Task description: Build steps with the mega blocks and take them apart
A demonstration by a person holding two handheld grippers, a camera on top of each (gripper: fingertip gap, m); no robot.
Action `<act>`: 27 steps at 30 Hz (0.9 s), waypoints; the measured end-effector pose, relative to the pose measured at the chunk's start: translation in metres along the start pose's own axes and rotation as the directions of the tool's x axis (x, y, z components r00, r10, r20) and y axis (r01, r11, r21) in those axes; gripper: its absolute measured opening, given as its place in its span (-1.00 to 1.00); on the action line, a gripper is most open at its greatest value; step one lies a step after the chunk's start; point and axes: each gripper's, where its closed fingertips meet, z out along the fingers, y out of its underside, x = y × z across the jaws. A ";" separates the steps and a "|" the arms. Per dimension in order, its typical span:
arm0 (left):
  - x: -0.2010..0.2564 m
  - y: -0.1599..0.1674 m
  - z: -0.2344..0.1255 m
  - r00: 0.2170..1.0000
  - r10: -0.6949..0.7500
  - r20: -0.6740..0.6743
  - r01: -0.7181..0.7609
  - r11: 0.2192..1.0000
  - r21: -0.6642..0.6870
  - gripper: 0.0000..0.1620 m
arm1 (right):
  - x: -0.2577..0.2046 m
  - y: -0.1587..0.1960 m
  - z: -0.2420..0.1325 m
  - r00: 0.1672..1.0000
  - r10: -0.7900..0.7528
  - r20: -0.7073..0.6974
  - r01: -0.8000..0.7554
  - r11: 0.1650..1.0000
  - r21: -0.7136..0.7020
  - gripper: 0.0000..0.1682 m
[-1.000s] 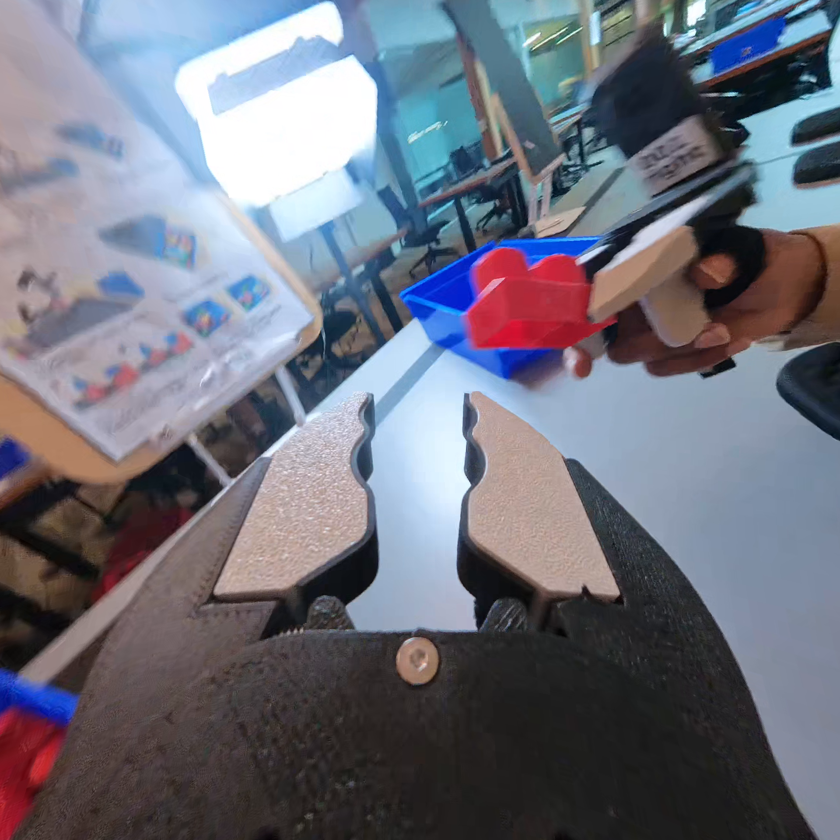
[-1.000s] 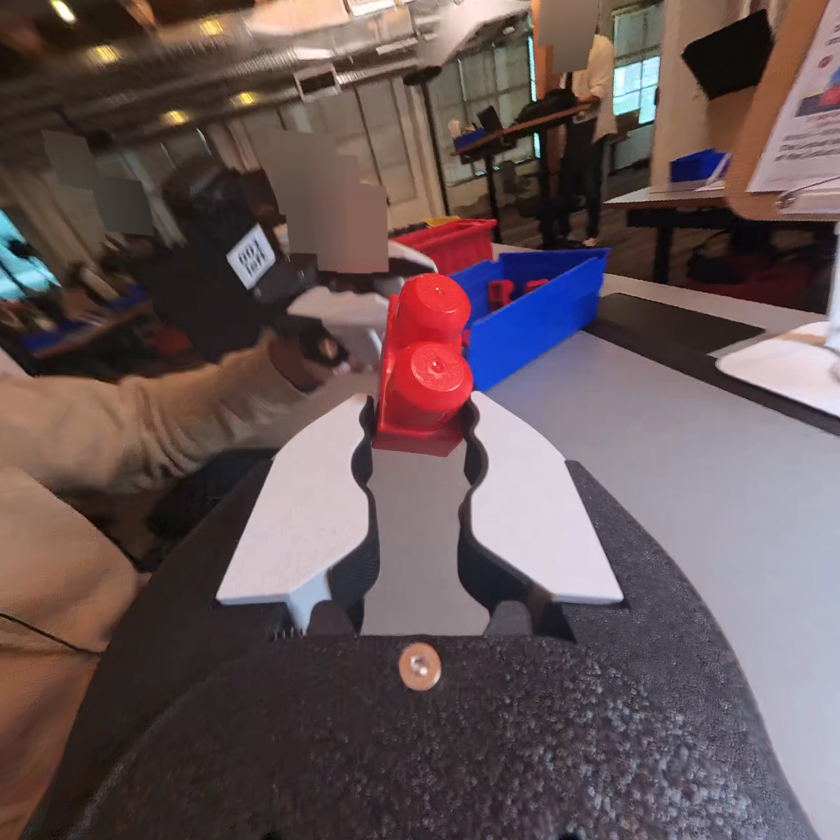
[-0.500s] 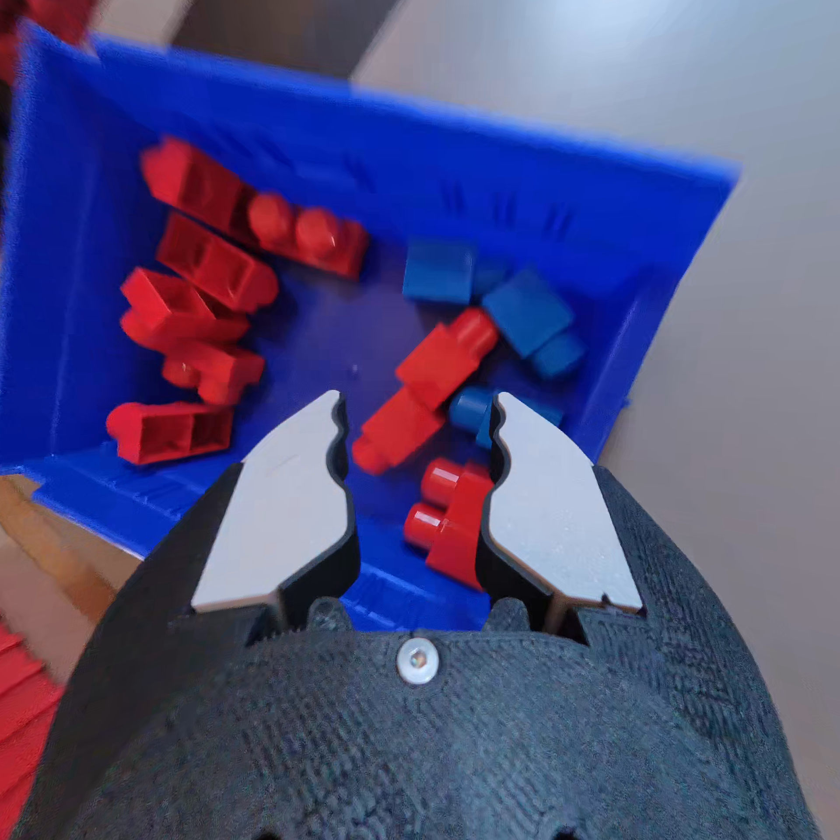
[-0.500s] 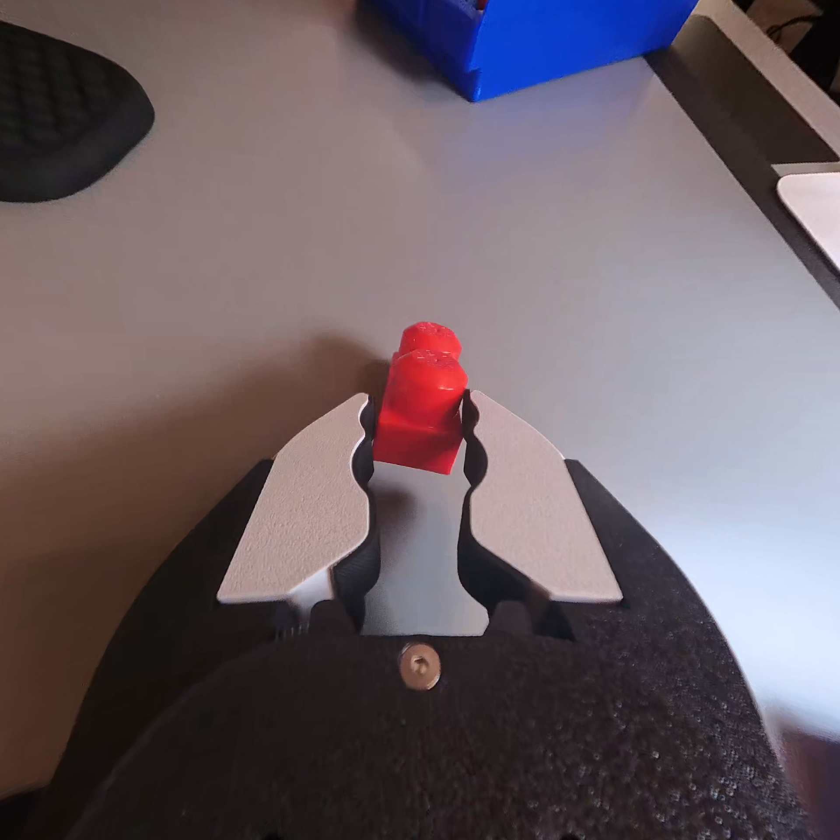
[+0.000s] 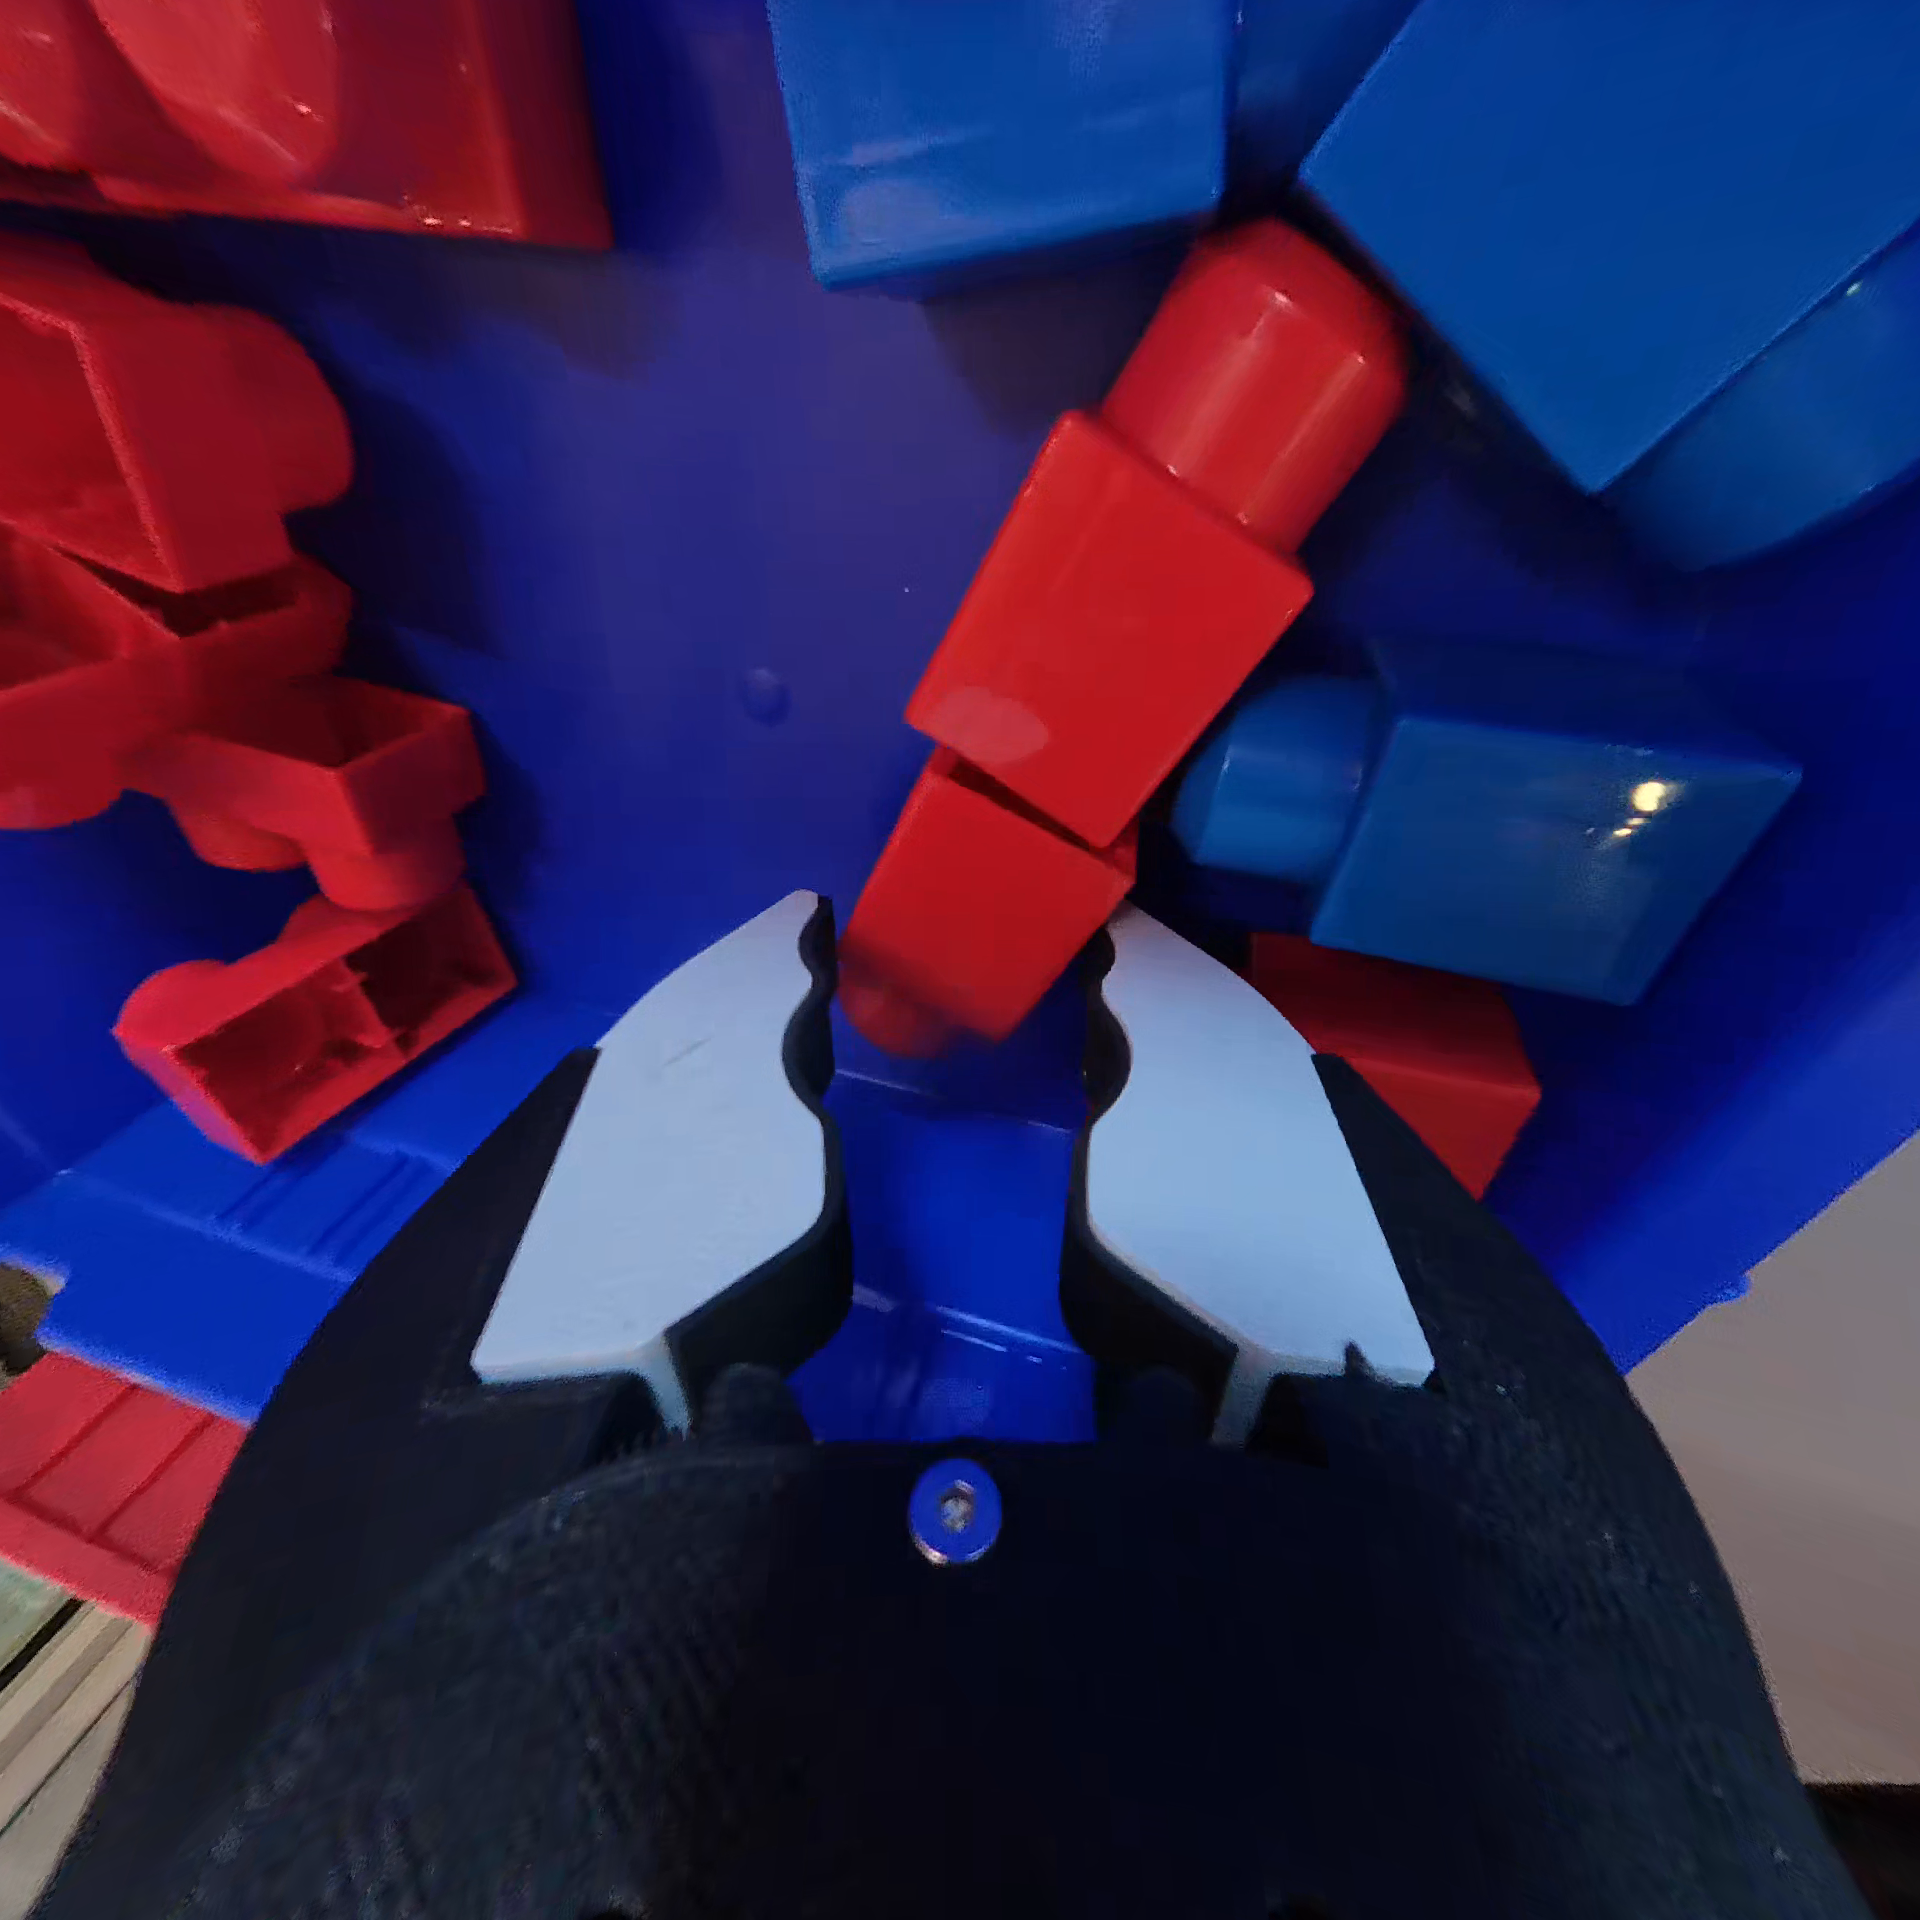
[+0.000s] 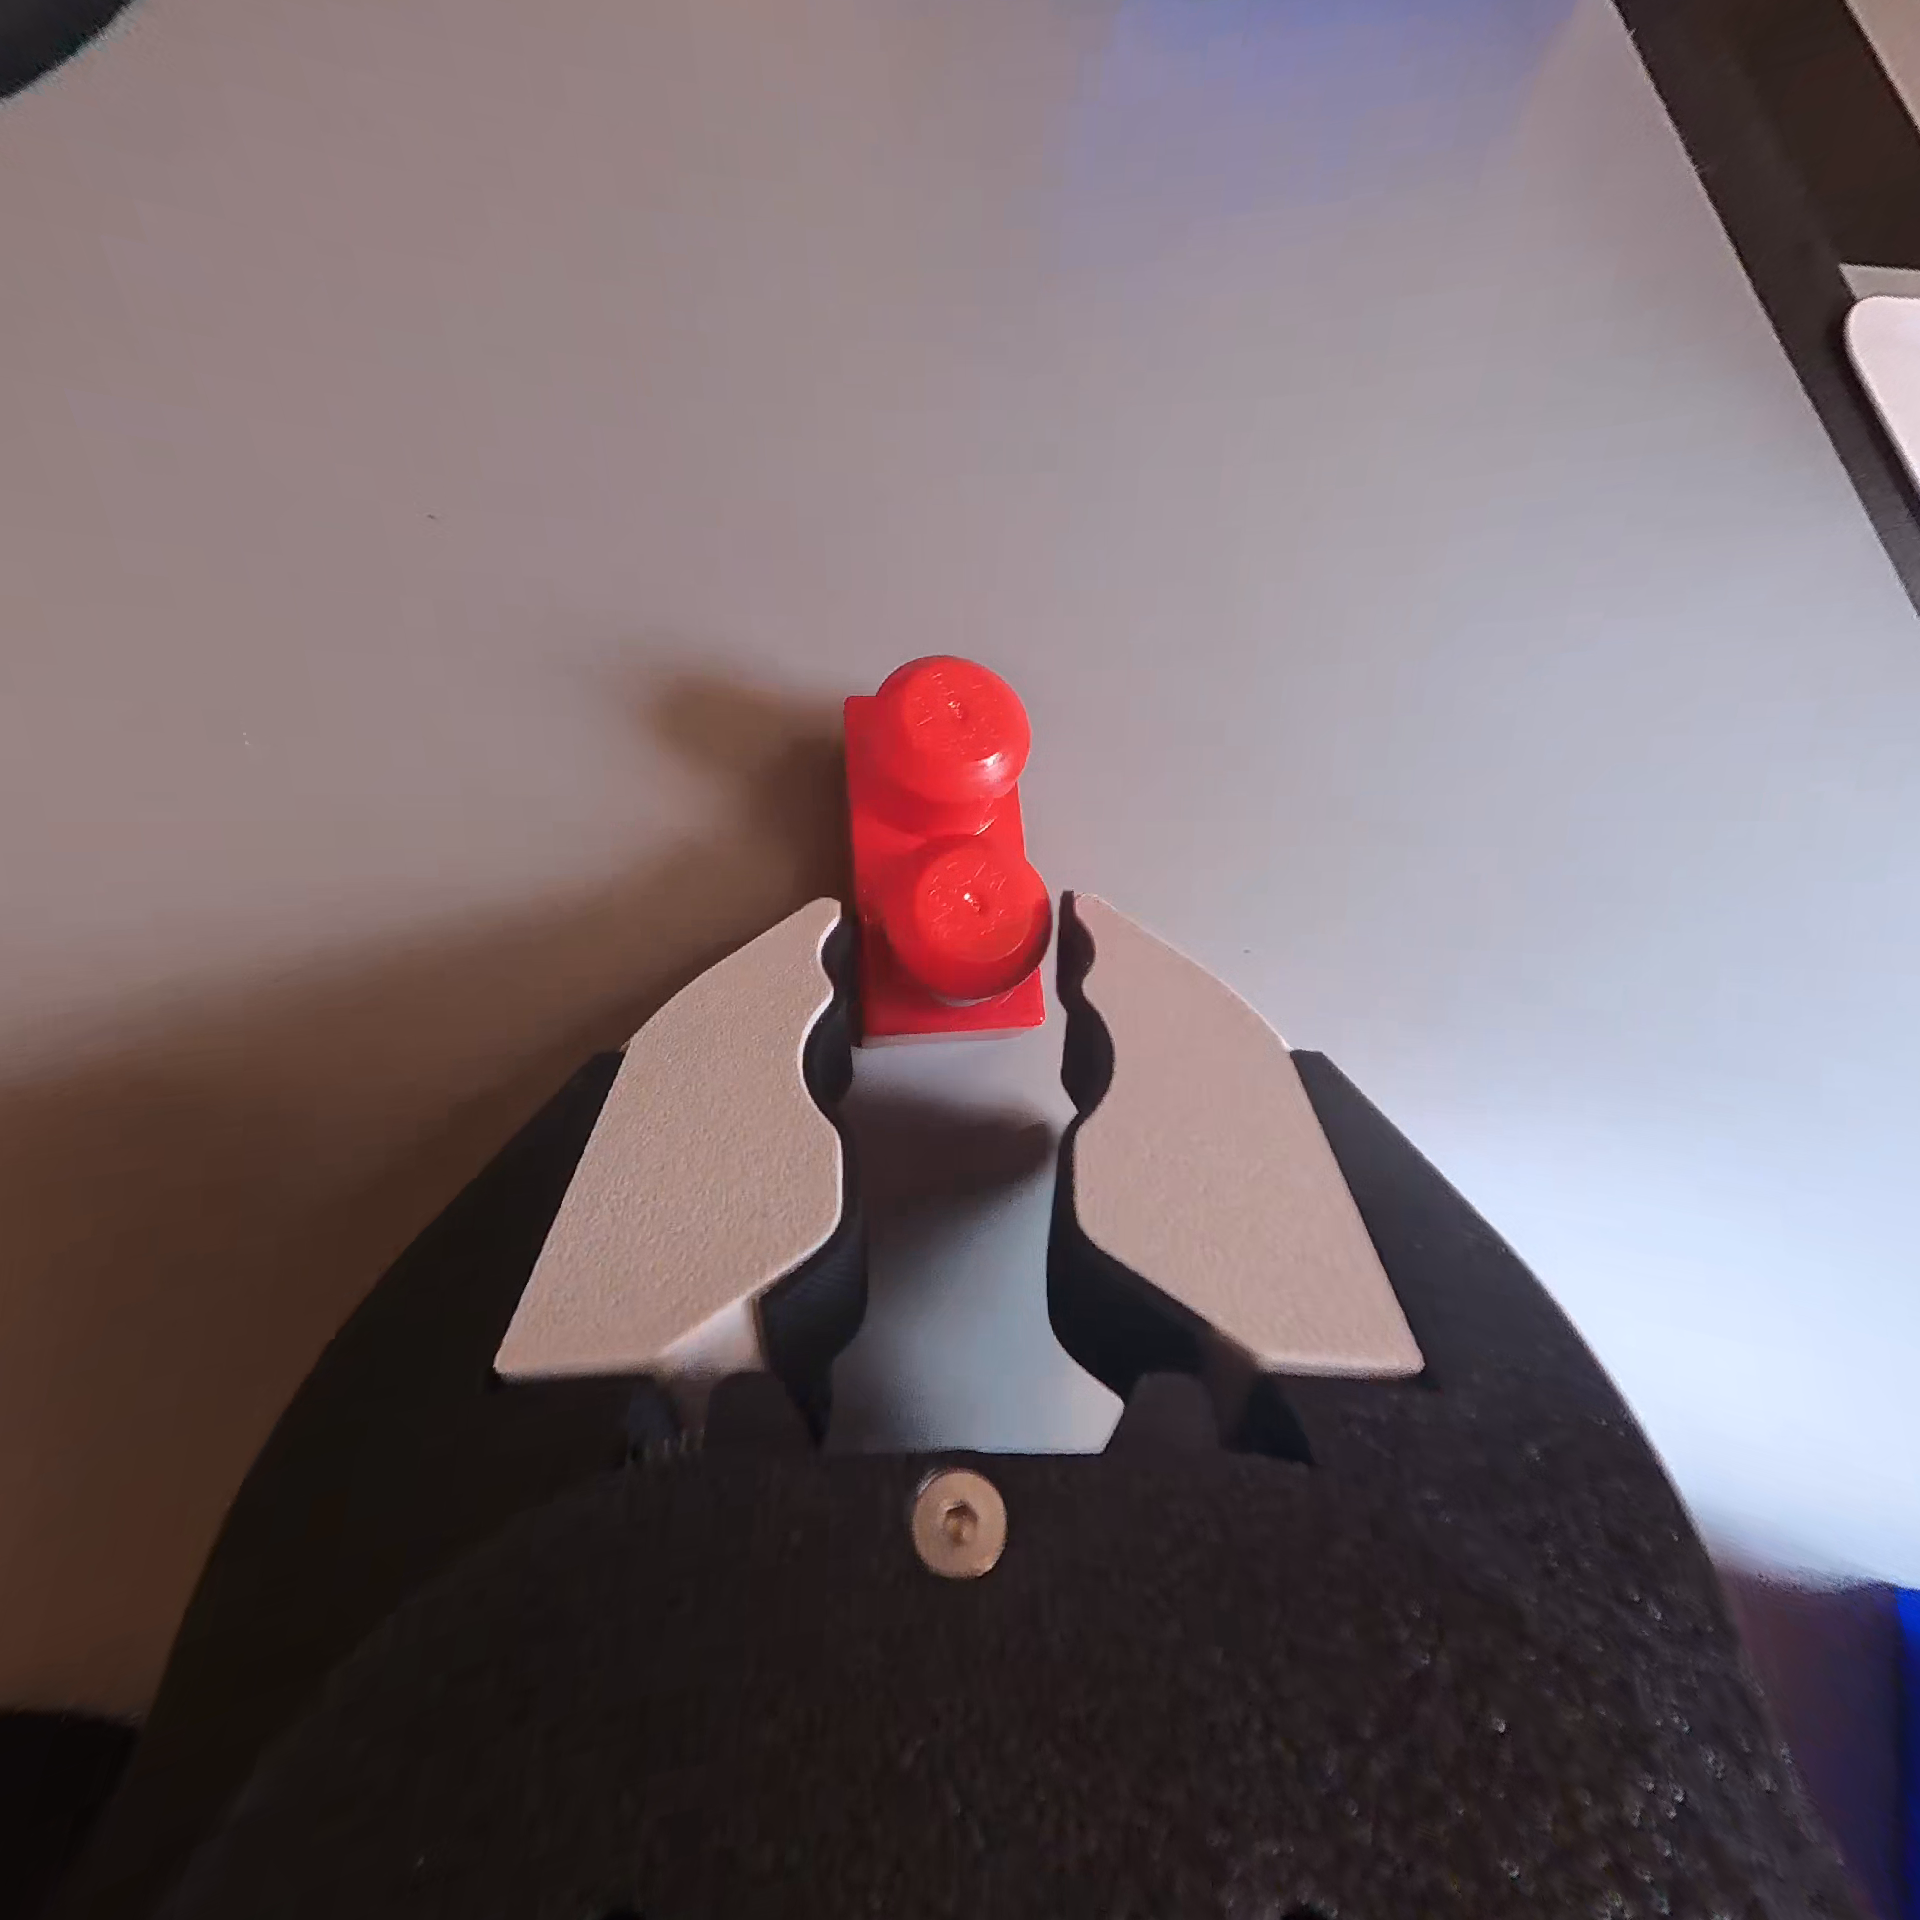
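In the left wrist view, my left gripper (image 5: pixel 961 920) is down inside the blue bin (image 5: pixel 665 582). It is open, with its fingertips on either side of a red mega block (image 5: pixel 966 894) that lies on the bin floor. A second red block (image 5: pixel 1101 634) lies against that one. In the right wrist view, my right gripper (image 6: pixel 954 902) is shut on a red two-stud block (image 6: pixel 951 727). The block stands studs up on the grey table (image 6: pixel 623 416).
The bin holds several more red blocks on the left (image 5: pixel 312 1008) and blue blocks on the right (image 5: pixel 1538 842). A red bin edge (image 5: pixel 94 1475) shows at the lower left. In the right wrist view, a dark strip (image 6: pixel 1787 260) and a white object (image 6: pixel 1891 364) lie at the table's right edge. My hands' fingertips stand some 45 cm from each other. From either gripper's tips it is about 35 cm to the white object (image 6: pixel 1891 364).
My left gripper swung from facing the room to over the bin, dropped into it and narrowed around a red block. My right gripper brought its red block down onto the table.
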 end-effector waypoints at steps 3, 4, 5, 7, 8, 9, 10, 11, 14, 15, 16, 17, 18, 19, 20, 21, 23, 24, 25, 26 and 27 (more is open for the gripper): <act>-0.008 0.004 -0.009 0.998 0.028 0.063 -0.028 1.000 0.008 -0.43 | 0.003 -0.004 -0.003 1.000 0.013 -0.010 -0.012 1.000 0.024 -0.53; -0.011 0.005 -0.015 0.996 0.027 0.087 -0.029 0.999 0.023 -0.44 | 0.004 -0.006 -0.004 1.000 0.014 -0.017 -0.014 0.999 0.030 -0.52; -0.016 0.004 -0.022 0.992 0.025 0.120 -0.031 0.998 0.047 -0.44 | 0.005 -0.007 -0.006 1.000 0.016 -0.027 -0.015 0.999 0.039 -0.51; -0.027 -0.004 -0.043 0.980 -0.002 0.200 -0.028 0.989 0.144 -0.45 | 0.009 -0.014 -0.010 0.998 0.032 -0.045 -0.029 0.997 0.077 -0.47; -0.032 -0.012 -0.057 0.969 -0.021 0.244 -0.034 0.976 0.216 -0.44 | 0.010 -0.020 -0.013 0.998 0.047 -0.049 -0.042 0.993 0.109 -0.46; -0.035 -0.024 -0.074 0.957 -0.048 0.287 -0.043 0.951 0.305 -0.45 | 0.012 -0.026 -0.016 0.996 0.067 -0.052 -0.059 0.987 0.148 -0.45; -0.033 -0.039 -0.094 0.945 -0.081 0.318 -0.059 0.912 0.407 -0.45 | 0.014 -0.033 -0.020 0.994 0.096 -0.053 -0.084 0.978 0.193 -0.45; -0.026 -0.057 -0.116 0.933 -0.107 0.344 -0.087 0.860 0.503 -0.45 | 0.016 -0.041 -0.023 0.990 0.134 -0.046 -0.119 0.963 0.242 -0.45; 0.016 -0.112 -0.171 0.891 -0.129 0.435 -0.223 0.709 0.669 -0.45 | 0.020 -0.069 -0.035 0.967 0.254 0.007 -0.235 0.886 0.400 -0.47; 0.034 -0.129 -0.183 0.875 -0.122 0.469 -0.270 0.680 0.681 -0.46 | 0.021 -0.077 -0.038 0.960 0.281 0.018 -0.260 0.860 0.438 -0.48; 0.056 -0.148 -0.192 0.861 -0.105 0.497 -0.321 0.647 0.692 -0.46 | 0.021 -0.084 -0.041 0.953 0.302 0.022 -0.277 0.839 0.468 -0.48; 0.078 -0.167 -0.202 0.849 -0.098 0.520 -0.364 0.604 0.709 -0.46 | 0.021 -0.090 -0.043 0.947 0.321 0.030 -0.294 0.821 0.489 -0.48; 0.100 -0.185 -0.211 0.840 -0.096 0.534 -0.395 0.566 0.723 -0.46 | 0.020 -0.095 -0.044 0.939 0.342 0.044 -0.316 0.802 0.507 -0.48; 0.122 -0.202 -0.217 0.835 -0.086 0.544 -0.424 0.531 0.734 -0.46 | 0.019 -0.101 -0.046 0.929 0.365 0.063 -0.342 0.780 0.524 -0.47; 0.142 -0.219 -0.221 0.825 -0.074 0.561 -0.455 0.502 0.736 -0.46 | 0.017 -0.106 -0.047 0.918 0.388 0.087 -0.371 0.756 0.539 -0.45; 0.162 -0.234 -0.224 0.813 -0.057 0.580 -0.492 0.467 0.735 -0.46 | 0.016 -0.110 -0.048 0.904 0.413 0.113 -0.403 0.730 0.552 -0.42; 0.191 -0.258 -0.225 0.799 -0.044 0.600 -0.520 0.450 0.726 -0.46 | 0.015 -0.115 -0.050 0.870 0.468 0.156 -0.467 0.679 0.566 -0.30; 0.200 -0.267 -0.223 0.785 -0.036 0.619 -0.536 0.463 0.706 -0.46 | 0.017 -0.116 -0.049 0.852 0.500 0.158 -0.493 0.661 0.565 -0.26; 0.210 -0.276 -0.223 0.773 -0.029 0.634 -0.553 0.461 0.694 -0.46 | 0.019 -0.115 -0.048 0.838 0.525 0.148 -0.507 0.650 0.566 -0.26; 0.220 -0.283 -0.222 0.763 -0.016 0.646 -0.568 0.459 0.683 -0.46 | 0.022 -0.114 -0.049 0.831 0.541 0.131 -0.509 0.643 0.572 -0.34; 0.227 -0.289 -0.221 0.746 -0.002 0.666 -0.588 0.469 0.659 -0.46 | 0.023 -0.112 -0.049 0.831 0.543 0.117 -0.502 0.644 0.578 -0.45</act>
